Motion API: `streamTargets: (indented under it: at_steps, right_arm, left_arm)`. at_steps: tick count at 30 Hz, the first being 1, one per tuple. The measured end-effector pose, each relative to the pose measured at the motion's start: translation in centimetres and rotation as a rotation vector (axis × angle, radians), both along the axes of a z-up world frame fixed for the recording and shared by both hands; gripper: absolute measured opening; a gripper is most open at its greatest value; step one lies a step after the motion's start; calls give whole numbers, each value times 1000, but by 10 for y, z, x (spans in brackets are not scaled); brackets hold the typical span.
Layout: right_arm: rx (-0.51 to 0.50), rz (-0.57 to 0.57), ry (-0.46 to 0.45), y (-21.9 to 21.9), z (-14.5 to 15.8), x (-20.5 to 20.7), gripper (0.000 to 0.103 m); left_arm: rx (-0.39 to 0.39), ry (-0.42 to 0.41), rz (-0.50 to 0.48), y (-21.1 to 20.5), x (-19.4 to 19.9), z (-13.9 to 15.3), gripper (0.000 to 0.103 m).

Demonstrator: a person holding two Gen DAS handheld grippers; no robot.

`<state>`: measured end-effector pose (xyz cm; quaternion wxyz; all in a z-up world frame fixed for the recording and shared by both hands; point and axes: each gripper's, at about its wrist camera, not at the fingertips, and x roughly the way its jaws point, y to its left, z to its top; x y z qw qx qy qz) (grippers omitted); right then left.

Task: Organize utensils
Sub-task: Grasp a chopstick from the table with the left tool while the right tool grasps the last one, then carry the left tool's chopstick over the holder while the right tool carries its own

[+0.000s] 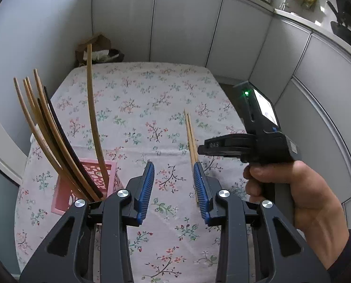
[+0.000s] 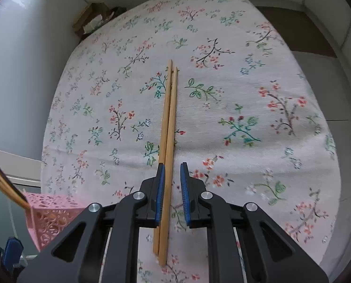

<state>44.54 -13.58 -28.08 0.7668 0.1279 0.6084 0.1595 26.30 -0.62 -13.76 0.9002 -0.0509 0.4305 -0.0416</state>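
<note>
Nearest, the right gripper (image 2: 170,188) straddled the last chopstick pair (image 2: 168,127) lying on the table (image 2: 258,89), fingers narrow but not yet clamped, the left gripper (image 1: 174,186) half-open and empty, while the pink basket (image 1: 67,195) already held the other chopsticks (image 1: 57,141).

A white tablecloth (image 2: 246,94) covers the table, printed with small sprigs of red, pink, green and teal flowers on dark stems. The two chopsticks (image 2: 169,118) lying on it are pale tan wood. The basket (image 1: 109,167) is pink with a cut-out lattice pattern; the sticks standing in it (image 1: 57,141) are tan, with a few dark brown ones. Both grippers are black, their fingers (image 1: 146,184) faced with ribbed blue.
</note>
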Motion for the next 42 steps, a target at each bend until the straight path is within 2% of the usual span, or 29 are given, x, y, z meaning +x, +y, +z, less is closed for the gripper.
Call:
streamTargets:
  at_steps: [5,9,12,16,20,27,31,34,35,36,37,39,42]
  right_arm:
    - [-1,6,2,9,-13,9,10]
    - [-79,50,-24,22,-11,10,8]
    - [-88,51,-1,22,-10,10,7]
    - [-39,15,-53,-9,21,5,7]
    - [11,-43,-138,-50,60,-3,7]
    - [75,-146,-249,-108,99,-14,7]
    - [114,-174,-264,-122,104,-18,8]
    - [128,-181,-257,-124,105,-18,8]
    - [135,-183,-259,-125,105,-19,8]
    - [143,-184,-262,-125,107,-18,8]
    - [148,-184,-264,-126,107,-20,8]
    - [162,-190,-264,-127,108,-20,8]
    - [176,-191,-266,-126,109,-21,8]
  left_arm:
    - [4,3,-11,0,1,-2,33]
    - [-3,10,-7,3,4,-5,33]
    - [-7,16,-8,1,7,-6,33]
    - [-5,24,-36,-9,13,-9,33]
    - [62,58,-66,-32,36,-22,35]
    - [123,184,-106,-65,111,-63,35]
    - [53,307,-85,-60,159,-102,35]
    - [9,371,-38,-52,177,-124,35]
    - [8,352,-33,-53,177,-124,34]
    - [25,350,-41,-56,178,-125,27]
    - [95,342,-45,-61,177,-126,7]
    - [123,343,-64,-65,177,-127,6]
    - [72,324,-52,-60,172,-120,6]
